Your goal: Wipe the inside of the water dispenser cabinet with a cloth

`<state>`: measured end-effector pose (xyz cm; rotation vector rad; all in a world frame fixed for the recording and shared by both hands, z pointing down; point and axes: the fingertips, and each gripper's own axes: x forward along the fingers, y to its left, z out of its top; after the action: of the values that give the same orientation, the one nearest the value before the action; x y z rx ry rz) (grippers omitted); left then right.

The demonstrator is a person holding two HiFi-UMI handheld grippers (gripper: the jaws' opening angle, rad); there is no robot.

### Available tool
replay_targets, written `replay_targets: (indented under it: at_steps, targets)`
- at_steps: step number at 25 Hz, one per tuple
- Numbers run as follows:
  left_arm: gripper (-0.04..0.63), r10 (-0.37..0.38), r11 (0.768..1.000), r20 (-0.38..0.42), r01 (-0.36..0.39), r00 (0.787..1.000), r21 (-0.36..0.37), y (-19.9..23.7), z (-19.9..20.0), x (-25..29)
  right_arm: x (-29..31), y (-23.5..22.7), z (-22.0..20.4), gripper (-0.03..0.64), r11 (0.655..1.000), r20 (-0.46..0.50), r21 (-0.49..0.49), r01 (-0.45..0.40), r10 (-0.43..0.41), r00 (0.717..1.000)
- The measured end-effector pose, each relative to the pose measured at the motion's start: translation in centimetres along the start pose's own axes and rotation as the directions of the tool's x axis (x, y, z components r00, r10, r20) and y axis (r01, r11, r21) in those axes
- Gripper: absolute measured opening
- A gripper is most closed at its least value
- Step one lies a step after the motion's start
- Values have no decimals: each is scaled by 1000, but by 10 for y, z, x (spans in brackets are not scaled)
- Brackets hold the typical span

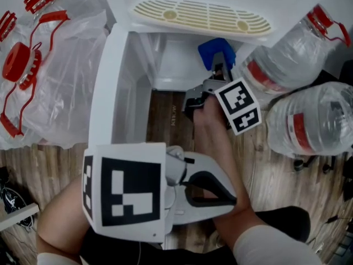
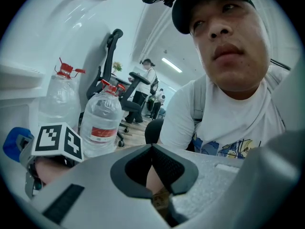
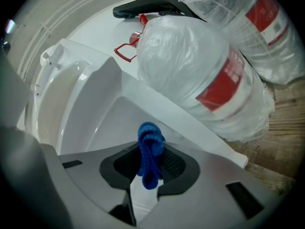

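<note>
Pinching blue cloth point(image 3: 151, 140), right hand-held gripper point(image 3: 149, 150) sits at cabinet point(image 1: 171, 59) mouth; left hand-held gripper point(image 2: 152, 149) pressed together, empty. Suggest flat, overlapping strokes.

— The cloth point(image 3: 150, 151)?
— Blue. The cabinet point(image 1: 105, 81) is white, its grille point(image 1: 201, 16) cream with slots.
— And the bottles point(image 1: 311, 123) at right?
— Clear, with red labels and caps. The floor point(image 1: 265, 164): brown wood grain.

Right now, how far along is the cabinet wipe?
Done: the blue cloth is picked up and clamped in the right tool.
In hand: that tool reaches into the open water dispenser cabinet, with the cloth at the inner end.
Left: the wiping itself. The white walls show no marks that tell which are already wiped.
The left tool is shut on nothing, held back near the person's body.
</note>
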<state>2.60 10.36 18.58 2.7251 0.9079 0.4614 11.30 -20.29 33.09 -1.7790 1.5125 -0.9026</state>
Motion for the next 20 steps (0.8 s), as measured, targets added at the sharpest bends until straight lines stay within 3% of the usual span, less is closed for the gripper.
replay_targets:
  at_steps: [8, 20]
  targets:
    - [3, 10, 1000, 2, -10, 1000, -8, 4, 0, 1, 33, -15, -35, 89, 997, -16, 66, -39, 40, 999]
    - [3, 4, 1000, -6, -4, 1000, -20, 5, -3, 1, 92, -41, -19, 89, 990, 71, 142, -13, 3, 998]
